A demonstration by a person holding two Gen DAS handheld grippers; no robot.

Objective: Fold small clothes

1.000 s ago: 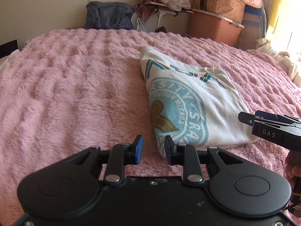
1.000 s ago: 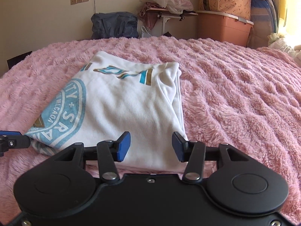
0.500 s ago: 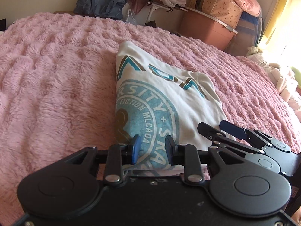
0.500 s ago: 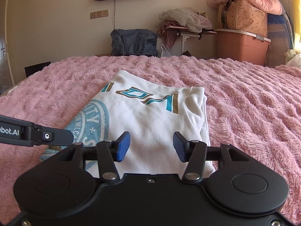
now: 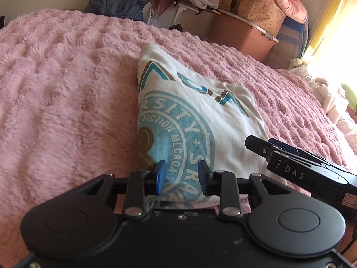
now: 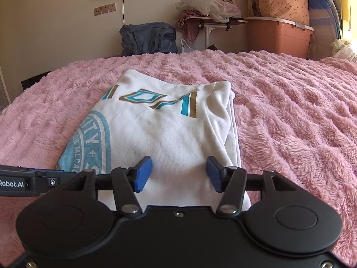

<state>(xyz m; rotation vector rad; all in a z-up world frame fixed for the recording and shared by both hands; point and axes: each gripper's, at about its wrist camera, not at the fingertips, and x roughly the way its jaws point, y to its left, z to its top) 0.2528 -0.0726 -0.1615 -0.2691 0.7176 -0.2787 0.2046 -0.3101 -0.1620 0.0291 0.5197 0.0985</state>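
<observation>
Both grippers low over folded shirt (image 6: 169, 134)

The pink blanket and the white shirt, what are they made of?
The pink blanket looks like fluffy plush fleece: long fuzzy fibres in soft wavy ridges. The white shirt looks like matte cotton knit, probably; it creases softly at its folded edge and carries a flat, slightly worn blue print.

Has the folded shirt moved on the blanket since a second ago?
Cannot tell. The shirt lies folded on the pink blanket with the same outline, but both cameras shifted, so a small slide cannot be ruled out.
</observation>
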